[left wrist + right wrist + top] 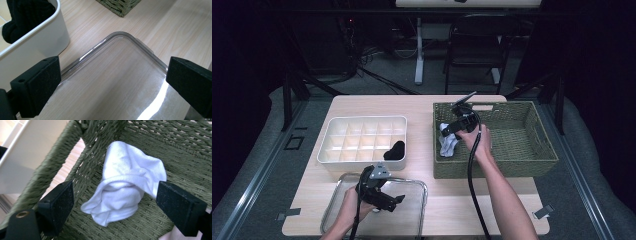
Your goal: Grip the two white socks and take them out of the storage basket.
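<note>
Right tool (447, 129) hangs inside the woven basket (532, 150), near its left wall, and the rolled sock (125, 187) lies on the basket floor between its spread jaws. Left tool (393, 201) sits over the tray (424, 192) on the surface (372, 102). Just beyond it stands the divided box (362, 120), a bundle (395, 150) in its near-right compartment.

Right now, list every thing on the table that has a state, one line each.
left gripper: open, empty, over the clear tray
right gripper: open, jaws either side of the white sock
white sock: rolled, lying in the woven basket
black sock: bundled, in a corner cell of the white divided box
</note>
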Available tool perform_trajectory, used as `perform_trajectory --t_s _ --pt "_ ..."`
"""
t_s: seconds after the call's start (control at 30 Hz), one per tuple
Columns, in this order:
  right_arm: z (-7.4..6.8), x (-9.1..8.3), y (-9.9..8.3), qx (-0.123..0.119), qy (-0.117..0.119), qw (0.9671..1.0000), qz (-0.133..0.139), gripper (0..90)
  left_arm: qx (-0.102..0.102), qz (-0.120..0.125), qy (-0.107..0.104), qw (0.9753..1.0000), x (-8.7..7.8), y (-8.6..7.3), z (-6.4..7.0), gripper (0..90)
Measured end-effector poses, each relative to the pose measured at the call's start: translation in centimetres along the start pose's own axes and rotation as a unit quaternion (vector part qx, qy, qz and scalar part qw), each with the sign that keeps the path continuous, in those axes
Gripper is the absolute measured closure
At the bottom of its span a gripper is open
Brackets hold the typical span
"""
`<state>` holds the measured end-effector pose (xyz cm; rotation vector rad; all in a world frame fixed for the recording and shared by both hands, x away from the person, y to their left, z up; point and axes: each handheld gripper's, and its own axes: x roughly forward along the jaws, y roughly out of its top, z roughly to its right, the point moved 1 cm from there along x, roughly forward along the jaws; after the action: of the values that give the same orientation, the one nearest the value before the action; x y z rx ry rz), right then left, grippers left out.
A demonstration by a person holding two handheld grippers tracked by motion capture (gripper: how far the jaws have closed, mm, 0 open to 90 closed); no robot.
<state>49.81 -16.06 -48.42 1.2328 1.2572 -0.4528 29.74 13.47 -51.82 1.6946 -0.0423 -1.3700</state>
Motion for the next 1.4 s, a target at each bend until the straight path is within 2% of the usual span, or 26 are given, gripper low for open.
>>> perform_trajectory --t_s 0.23,0.27,0.3,0.33,0.43,0.47,0.5,0.63,0.67,0.8,0.9,0.97,1.0,1.03,1.07,1.23,1.27,1.4 --pt "0.3 1.6 0.6 0.016 -0.004 0.9997 -0.015 15.5 0.002 -0.001 0.002 1.0000 0.0 -0.1 -0.1 0.0" --pt "0.4 1.8 0.7 0.016 -0.006 0.9996 -0.024 16.4 0.002 -0.002 0.002 1.0000 0.0 -0.1 -0.2 0.0" --pt "0.3 2.1 0.7 0.027 -0.007 0.9995 -0.016 17.5 0.002 -0.001 0.002 1.0000 -0.1 -0.1 -0.2 0.0" --pt "0.5 2.3 0.7 0.024 -0.009 0.9993 -0.029 18.4 0.001 -0.001 0.002 1.0000 -0.1 -0.1 -0.2 0.0" --pt "0.5 2.9 0.6 0.033 -0.008 0.9990 -0.030 21.6 0.002 -0.002 0.003 1.0000 -0.1 -0.2 -0.3 0.0" --pt "0.5 3.0 0.7 0.026 -0.009 0.9987 -0.042 24.6 0.002 -0.002 0.003 1.0000 -0.1 -0.2 -0.3 0.0" --pt "0.5 3.1 0.6 0.031 -0.012 0.9986 -0.041 24.9 0.002 -0.003 0.003 1.0000 -0.1 -0.2 -0.3 0.0" --pt "0.4 3.5 0.6 0.032 -0.015 0.9977 -0.057 38.9 0.003 -0.002 0.001 1.0000 0.0 -0.1 -0.2 0.0" --pt "0.3 3.6 0.7 0.033 -0.018 0.9976 -0.058 45.5 0.004 -0.003 0.002 1.0000 0.0 -0.1 -0.2 0.0" --pt "0.2 3.9 0.6 0.044 -0.022 0.9969 -0.061 56.7 0.005 -0.004 0.002 1.0000 0.0 -0.1 -0.2 0.0" --pt "0.4 3.7 0.6 0.038 -0.025 0.9963 -0.073 63.9 0.005 -0.004 0.003 1.0000 0.0 -0.1 -0.2 0.0" --pt "0.5 3.6 0.5 0.040 -0.022 0.9967 -0.067 65.4 0.006 -0.004 0.003 1.0000 0.0 -0.1 -0.2 0.0" --pt "0.6 3.4 0.5 0.037 -0.019 0.9967 -0.070 65.7 0.006 -0.003 0.002 1.0000 0.0 -0.1 -0.2 0.0" --pt "0.5 3.3 0.4 0.046 -0.017 0.9971 -0.058 65.8 0.006 -0.003 0.002 1.0000 0.0 -0.1 -0.2 0.0" --pt "0.6 3.0 0.4 0.040 -0.017 0.9970 -0.064 66.0 0.005 -0.003 0.003 1.0000 0.0 -0.1 -0.2 0.0" --pt "0.6 1.8 0.2 0.035 -0.014 0.9979 -0.052 66.0 0.006 -0.003 0.003 1.0000 0.0 -0.1 -0.1 0.0" --pt "0.6 1.6 0.1 0.039 -0.010 0.9983 -0.043 66.0 0.006 -0.003 0.003 1.0000 0.1 -0.1 -0.1 0.0" --pt "0.6 0.5 -0.1 0.031 -0.009 0.9986 -0.041 66.0 0.008 -0.005 0.003 1.0000 0.1 -0.1 0.0 0.0"
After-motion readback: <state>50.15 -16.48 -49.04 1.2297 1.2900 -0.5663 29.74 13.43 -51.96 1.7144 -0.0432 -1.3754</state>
